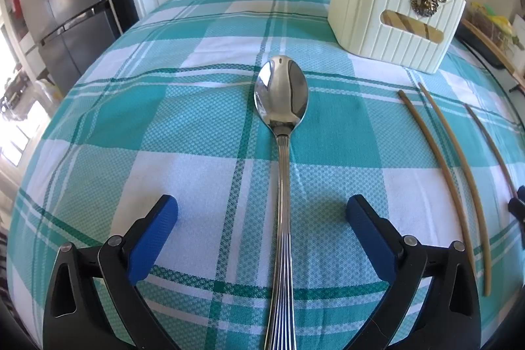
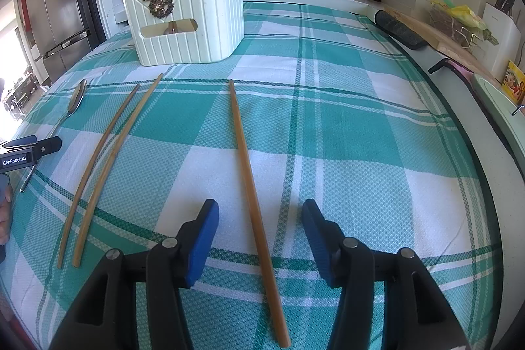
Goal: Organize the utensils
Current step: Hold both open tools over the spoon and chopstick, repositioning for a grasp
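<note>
Both grippers tilt down, jaws released: left gripper (image 1: 262,212) straddles spoon (image 1: 281,120), right gripper (image 2: 261,215) straddles chopstick (image 2: 252,186).

On the cloth — three chopsticks (image 2: 252,159); one spoon (image 1: 281,107); one white holder (image 2: 190,22); two hand-held grippers (image 1: 262,212).

You get bright daylight from the left, glare on the polished steel spoon (image 1: 281,94), and fisheye-bent, dark-cornered edges.

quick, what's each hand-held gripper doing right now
Left hand-held gripper: open, astride the spoon, not gripping.
Right hand-held gripper: open, astride a chopstick, not gripping.
</note>
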A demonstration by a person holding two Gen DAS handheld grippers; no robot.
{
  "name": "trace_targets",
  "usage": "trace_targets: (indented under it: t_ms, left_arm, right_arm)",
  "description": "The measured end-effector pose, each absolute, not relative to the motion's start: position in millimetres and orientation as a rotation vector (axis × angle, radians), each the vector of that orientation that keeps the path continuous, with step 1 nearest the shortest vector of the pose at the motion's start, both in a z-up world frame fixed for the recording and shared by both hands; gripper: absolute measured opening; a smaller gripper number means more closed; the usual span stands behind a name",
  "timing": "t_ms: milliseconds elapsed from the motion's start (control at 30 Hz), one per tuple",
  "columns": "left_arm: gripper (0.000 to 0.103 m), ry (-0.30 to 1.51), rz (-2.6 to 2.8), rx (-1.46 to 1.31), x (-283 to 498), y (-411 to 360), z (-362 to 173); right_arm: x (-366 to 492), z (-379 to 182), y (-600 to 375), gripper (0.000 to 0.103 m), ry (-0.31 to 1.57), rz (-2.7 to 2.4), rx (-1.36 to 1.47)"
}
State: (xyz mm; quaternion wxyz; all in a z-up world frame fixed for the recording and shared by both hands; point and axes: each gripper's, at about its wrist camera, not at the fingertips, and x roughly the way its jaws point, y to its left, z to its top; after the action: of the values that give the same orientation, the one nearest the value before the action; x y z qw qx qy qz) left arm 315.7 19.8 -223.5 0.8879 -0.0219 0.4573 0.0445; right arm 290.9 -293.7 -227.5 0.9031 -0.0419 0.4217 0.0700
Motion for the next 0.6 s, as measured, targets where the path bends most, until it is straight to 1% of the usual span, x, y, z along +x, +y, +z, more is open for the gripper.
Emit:
trace_targets:
  t_ms: [433,567,600]
  left_arm:
    - [0.102,0.962,0.042,-0.022,314.7,23.4,-223.8]
    - [0.102,0.97,0.012,-0.001,311.4,29.7,-223.4]
    - [0.102,0.973,0.007,-0.001,310.1,32.4,-223.4]
  right_arm:
    - [290.9,-227.4,-293.9,0.054,0.872,0.147,-0.086]
    - [290.7,-227.4,-294.0,0.055,0.871,0.147,-0.088]
    - [290.9,-227.5,-294.3,0.057,0.872,0.15,-0.086]
